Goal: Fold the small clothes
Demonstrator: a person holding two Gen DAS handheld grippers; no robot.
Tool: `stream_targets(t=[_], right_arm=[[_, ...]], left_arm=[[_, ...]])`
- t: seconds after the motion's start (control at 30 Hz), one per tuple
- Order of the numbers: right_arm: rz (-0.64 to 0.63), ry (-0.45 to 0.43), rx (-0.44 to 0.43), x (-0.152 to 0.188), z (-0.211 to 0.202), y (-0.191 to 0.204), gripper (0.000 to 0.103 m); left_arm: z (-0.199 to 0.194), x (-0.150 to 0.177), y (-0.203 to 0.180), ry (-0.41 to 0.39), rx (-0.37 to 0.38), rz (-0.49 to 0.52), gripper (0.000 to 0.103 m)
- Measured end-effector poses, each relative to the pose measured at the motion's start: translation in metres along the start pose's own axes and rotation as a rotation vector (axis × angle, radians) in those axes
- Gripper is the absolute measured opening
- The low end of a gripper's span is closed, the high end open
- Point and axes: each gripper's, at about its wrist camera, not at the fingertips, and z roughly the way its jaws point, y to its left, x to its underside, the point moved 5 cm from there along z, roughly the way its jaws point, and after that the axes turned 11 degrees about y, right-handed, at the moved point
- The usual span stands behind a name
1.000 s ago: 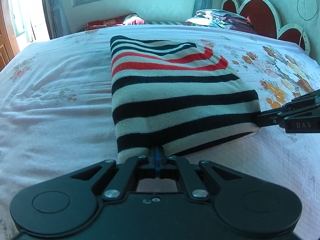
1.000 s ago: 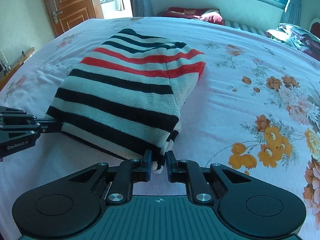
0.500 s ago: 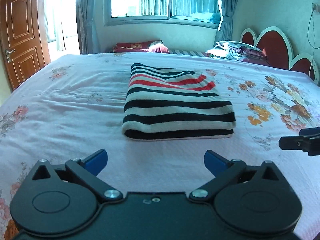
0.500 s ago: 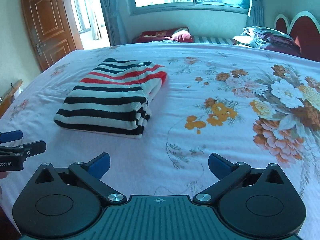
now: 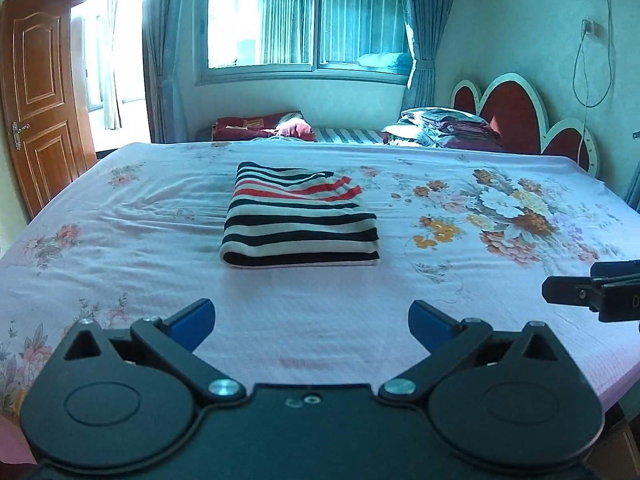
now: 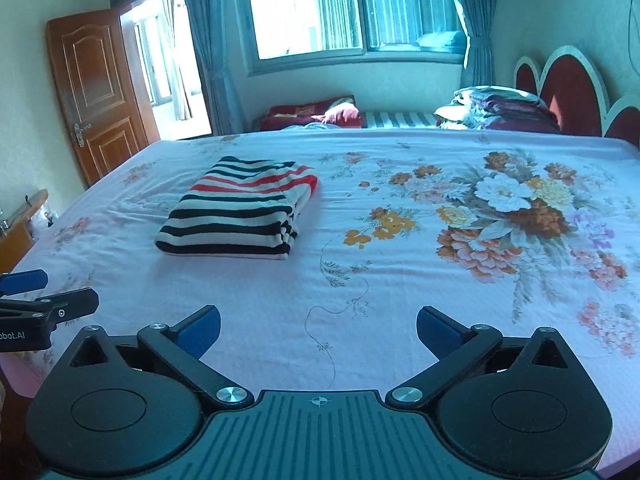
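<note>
A striped sweater (image 5: 300, 220), black, white and red, lies folded into a neat rectangle in the middle of the bed; it also shows in the right wrist view (image 6: 240, 212). My left gripper (image 5: 312, 322) is open and empty, held well back from the sweater near the bed's front edge. My right gripper (image 6: 318, 330) is open and empty too, back from the sweater and to its right. Each gripper's tip shows at the edge of the other's view.
The bed has a pink floral sheet (image 5: 500, 216). Folded bedding (image 5: 440, 128) and a red pillow (image 5: 260, 126) lie at its far side by the headboard (image 5: 516, 116). A wooden door (image 6: 100, 92) stands open at the left.
Both grippers let go of the sweater's near edge, opened wide and pulled back toward the bed's front. The sweater now lies flat and folded on the bed.
</note>
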Motion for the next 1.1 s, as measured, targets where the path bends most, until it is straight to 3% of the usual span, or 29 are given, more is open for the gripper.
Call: stream_targets(t=[0.43,1.1], right_arm=[[0.003,-0.070,0.004,0.041,-0.089,0.026,0.103],[-0.038,-0.113,0.002,0.050,-0.124,0.053,0.103]], left_arm=[[-0.095,0.029,-0.010,-0.097,0.006,-0.002,0.103],[-0.124,0.046,-0.003,-0.130,0.022,-0.010,0.102]])
